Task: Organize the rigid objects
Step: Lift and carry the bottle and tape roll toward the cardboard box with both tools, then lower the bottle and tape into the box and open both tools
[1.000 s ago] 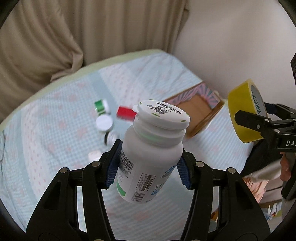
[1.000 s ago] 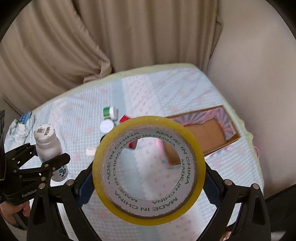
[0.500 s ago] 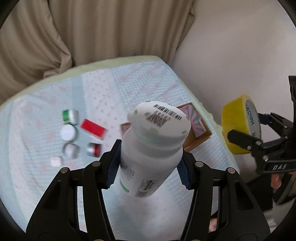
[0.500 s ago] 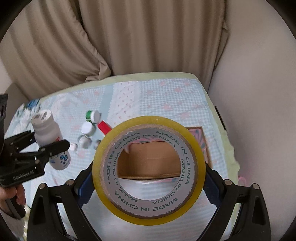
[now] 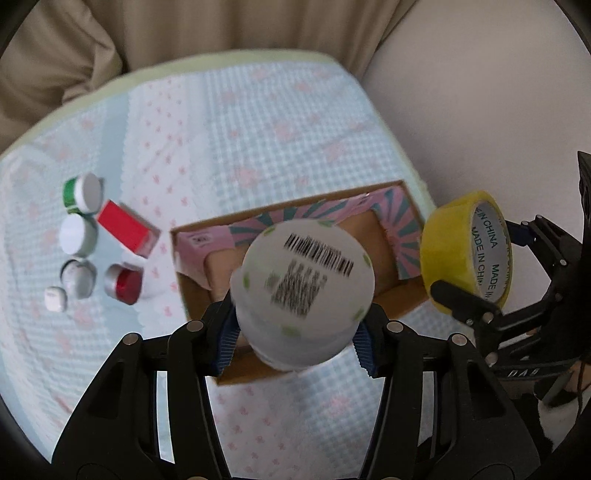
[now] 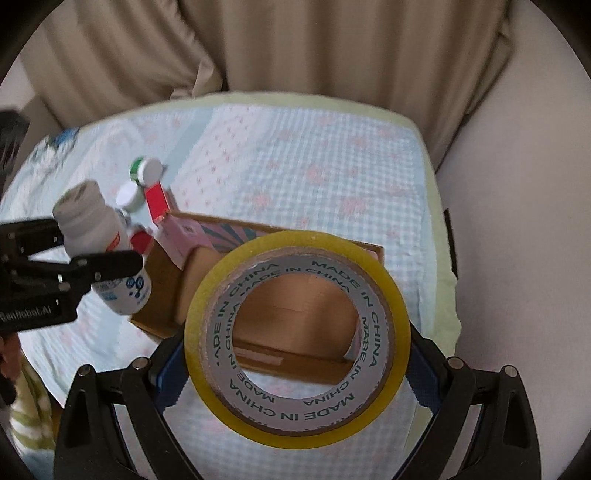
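My left gripper (image 5: 295,332) is shut on a white pill bottle (image 5: 303,291), whose barcoded cap faces the camera. The bottle hangs over the near-left part of an open cardboard box (image 5: 402,306) with pink-and-teal patterned flaps. My right gripper (image 6: 295,354) is shut on a yellow tape roll (image 6: 207,332), held upright above the box (image 6: 162,273), whose brown floor shows through the roll's hole. In the right wrist view the bottle (image 6: 96,225) and left gripper (image 6: 85,251) sit at the left. The left wrist view has the tape roll (image 5: 443,258) and right gripper (image 5: 491,267) at the right.
The box lies on a bed with a blue checked cover (image 5: 277,129). Left of it are a red packet (image 5: 125,229), a green-banded bottle (image 5: 81,194), a white-capped jar (image 5: 75,234), a red jar (image 5: 123,284) and other small containers. Curtains (image 5: 221,22) hang behind; a wall (image 5: 480,110) runs along the right.
Both grippers have swept across the bed and come down over the cardboard box, tipping more steeply downward. The bottle and the tape roll stay gripped throughout.
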